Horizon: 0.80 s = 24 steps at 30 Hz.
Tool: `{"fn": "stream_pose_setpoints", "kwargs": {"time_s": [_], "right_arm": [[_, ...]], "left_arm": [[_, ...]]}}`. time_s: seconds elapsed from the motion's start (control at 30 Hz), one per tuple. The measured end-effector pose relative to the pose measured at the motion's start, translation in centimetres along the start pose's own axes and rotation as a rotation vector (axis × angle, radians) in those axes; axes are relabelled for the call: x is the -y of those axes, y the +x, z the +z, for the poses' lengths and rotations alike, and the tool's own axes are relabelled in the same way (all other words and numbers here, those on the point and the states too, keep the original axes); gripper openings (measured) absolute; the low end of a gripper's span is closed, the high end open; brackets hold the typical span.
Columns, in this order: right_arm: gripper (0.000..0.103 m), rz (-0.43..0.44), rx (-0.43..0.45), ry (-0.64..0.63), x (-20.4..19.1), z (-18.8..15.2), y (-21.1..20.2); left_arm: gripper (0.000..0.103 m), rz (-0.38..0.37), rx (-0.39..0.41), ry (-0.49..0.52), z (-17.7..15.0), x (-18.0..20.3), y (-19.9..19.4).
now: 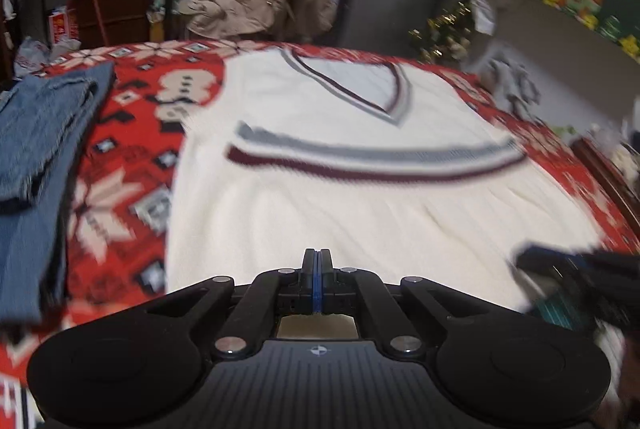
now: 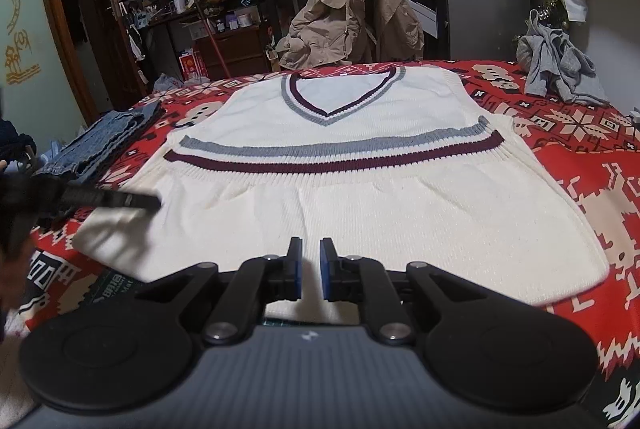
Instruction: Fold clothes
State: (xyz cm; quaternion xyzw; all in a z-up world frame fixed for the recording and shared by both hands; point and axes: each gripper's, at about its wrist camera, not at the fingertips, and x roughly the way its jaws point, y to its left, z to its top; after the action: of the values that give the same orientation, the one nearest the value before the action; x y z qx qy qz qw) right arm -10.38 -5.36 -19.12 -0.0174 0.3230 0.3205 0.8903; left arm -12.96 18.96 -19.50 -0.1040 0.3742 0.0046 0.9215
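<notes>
A cream knit vest (image 1: pixel 320 197) with grey and maroon stripes and a V-neck lies flat on the red patterned cloth (image 1: pixel 132 133); it also shows in the right wrist view (image 2: pixel 360 205). My left gripper (image 1: pixel 316 261) is shut with nothing between its pads, above the vest's near hem; from the right wrist view it shows as a dark blurred shape (image 2: pixel 120 199) over the vest's left side. My right gripper (image 2: pixel 310 257) is slightly open and empty, just above the near hem; in the left wrist view it is a blurred shape (image 1: pixel 560 269) at the vest's right corner.
Folded blue jeans (image 1: pixel 36 149) lie left of the vest, also in the right wrist view (image 2: pixel 100 145). A crumpled grey garment (image 2: pixel 560 69) sits at the far right of the red cloth (image 2: pixel 580 149). A chair draped with a beige jacket (image 2: pixel 352 17) stands behind the table.
</notes>
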Motion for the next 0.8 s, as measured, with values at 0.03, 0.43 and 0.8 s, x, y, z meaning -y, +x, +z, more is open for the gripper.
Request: {"fn": "stream_pose_setpoints", "kwargs": {"time_s": [0.03, 0.43, 0.8], "right_arm": [[0.011, 0.002, -0.001, 0.002, 0.0, 0.0, 0.0], [0.011, 0.008, -0.005, 0.007, -0.1, -0.2, -0.3], [0.011, 0.05, -0.003, 0.006, -0.3, -0.1, -0.3]], "left_arm": [[0.0, -0.011, -0.008, 0.004, -0.3, 0.4, -0.2], [0.0, 0.018, 0.016, 0.022, 3.5, 0.5, 3.6], [0.001, -0.007, 0.003, 0.034, 1.3, 1.1, 1.8]]}}
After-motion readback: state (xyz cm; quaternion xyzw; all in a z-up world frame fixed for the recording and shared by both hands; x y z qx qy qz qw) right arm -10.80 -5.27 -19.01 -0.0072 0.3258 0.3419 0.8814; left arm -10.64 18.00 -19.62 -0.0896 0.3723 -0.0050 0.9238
